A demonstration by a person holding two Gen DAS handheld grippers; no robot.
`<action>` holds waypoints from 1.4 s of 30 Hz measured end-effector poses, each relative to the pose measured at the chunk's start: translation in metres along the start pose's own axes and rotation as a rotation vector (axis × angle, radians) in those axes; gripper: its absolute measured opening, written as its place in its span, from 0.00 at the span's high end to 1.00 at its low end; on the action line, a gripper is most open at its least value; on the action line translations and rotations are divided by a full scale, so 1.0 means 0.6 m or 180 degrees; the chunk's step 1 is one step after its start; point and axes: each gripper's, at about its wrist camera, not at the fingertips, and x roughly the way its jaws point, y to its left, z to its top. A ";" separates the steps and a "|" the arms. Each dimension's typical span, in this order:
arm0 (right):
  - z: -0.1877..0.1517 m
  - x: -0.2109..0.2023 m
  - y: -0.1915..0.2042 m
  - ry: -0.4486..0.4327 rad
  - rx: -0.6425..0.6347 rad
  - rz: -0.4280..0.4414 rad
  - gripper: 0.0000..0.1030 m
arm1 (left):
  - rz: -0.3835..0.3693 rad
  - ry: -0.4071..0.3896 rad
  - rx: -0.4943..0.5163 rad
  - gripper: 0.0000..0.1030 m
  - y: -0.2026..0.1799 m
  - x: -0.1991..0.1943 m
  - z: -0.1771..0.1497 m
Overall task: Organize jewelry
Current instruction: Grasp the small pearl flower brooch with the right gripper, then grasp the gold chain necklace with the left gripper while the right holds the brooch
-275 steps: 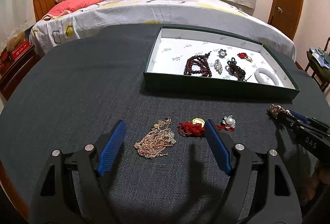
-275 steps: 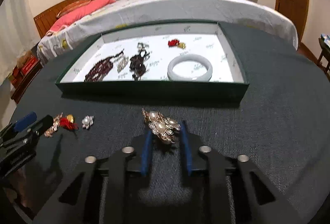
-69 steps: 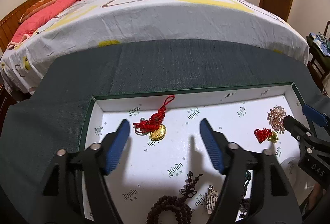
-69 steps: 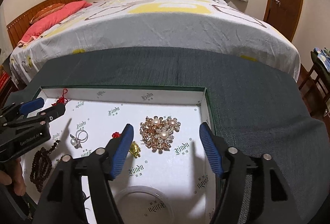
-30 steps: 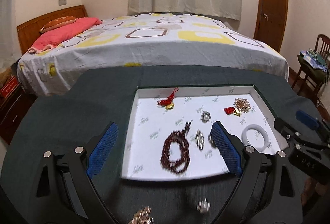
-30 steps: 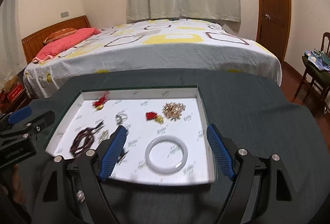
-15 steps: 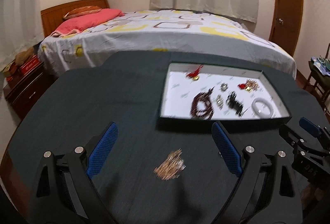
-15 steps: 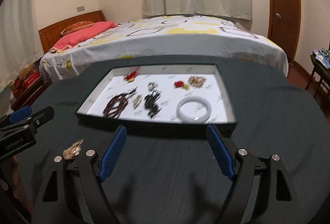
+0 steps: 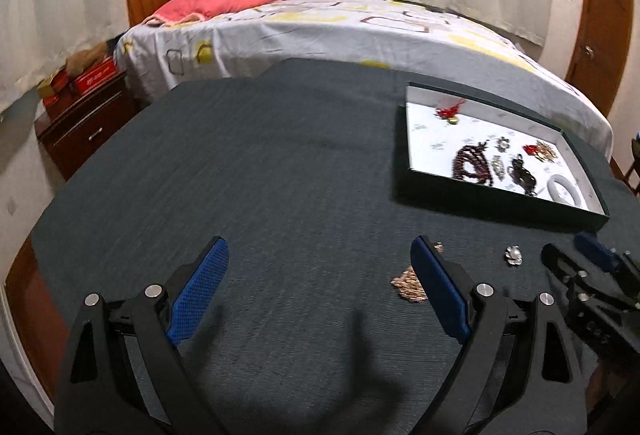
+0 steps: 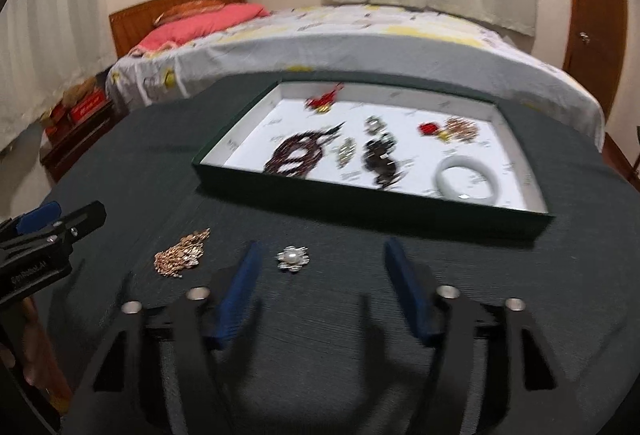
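Observation:
A green tray (image 10: 360, 199) with a white lining holds a dark bead bracelet (image 10: 296, 155), a white bangle (image 10: 466, 179) and several small pieces. On the dark tablecloth in front of it lie a pearl brooch (image 10: 293, 258) and a gold chain necklace (image 10: 182, 253). My right gripper (image 10: 323, 249) hovers over the brooch, which sits between its closing jaws near the left finger, untouched. My left gripper (image 9: 320, 247) stands wide open and empty over the cloth. Its right finger partly hides the necklace (image 9: 408, 285). The brooch (image 9: 513, 255) and tray (image 9: 480, 203) lie to its right.
A bed (image 9: 340, 35) stands just behind the round table, with a wooden nightstand (image 9: 84, 119) at the left and a door (image 9: 600, 35) at the right. The table's left edge (image 9: 28, 275) is close to my left gripper.
Both grippers have drawn back from the tray and sunk toward the cloth near the loose pieces. The right jaws have narrowed, and the brooch now lies between them.

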 end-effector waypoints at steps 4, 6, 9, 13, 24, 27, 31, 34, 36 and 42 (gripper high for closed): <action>0.000 0.022 0.015 0.0120 -0.0054 0.0001 0.51 | 0.0045 -0.0002 0.0000 0.13 0.005 0.004 0.002; 0.000 0.032 0.019 0.0182 -0.0061 -0.0009 0.52 | 0.0059 0.0005 0.0014 0.13 0.005 0.007 0.001; 0.000 0.038 0.017 0.0224 -0.0055 -0.0022 0.52 | 0.0056 0.0037 0.0017 0.13 0.005 0.012 -0.001; 0.000 0.046 0.014 0.0273 -0.0053 -0.0033 0.56 | 0.0063 0.0072 0.0028 0.13 0.003 0.017 -0.004; -0.006 0.057 0.012 0.0347 -0.0085 -0.0045 0.72 | 0.0070 0.0098 0.0038 0.13 0.002 0.020 -0.006; -0.005 0.056 0.012 0.0347 -0.0088 -0.0024 0.79 | 0.0072 0.0108 0.0043 0.13 0.002 0.020 -0.007; -0.005 0.055 0.012 0.0347 -0.0096 -0.0002 0.81 | 0.0072 0.0111 0.0052 0.13 0.000 0.021 -0.007; -0.005 0.055 0.011 0.0343 -0.0093 0.0016 0.82 | 0.0072 0.0115 0.0053 0.13 0.000 0.022 -0.007; -0.006 0.054 0.011 0.0343 -0.0085 0.0041 0.86 | 0.0075 0.0119 0.0056 0.13 0.000 0.022 -0.008; -0.006 0.054 0.012 0.0342 -0.0084 0.0055 0.86 | 0.0080 0.0122 0.0067 0.13 0.000 0.022 -0.010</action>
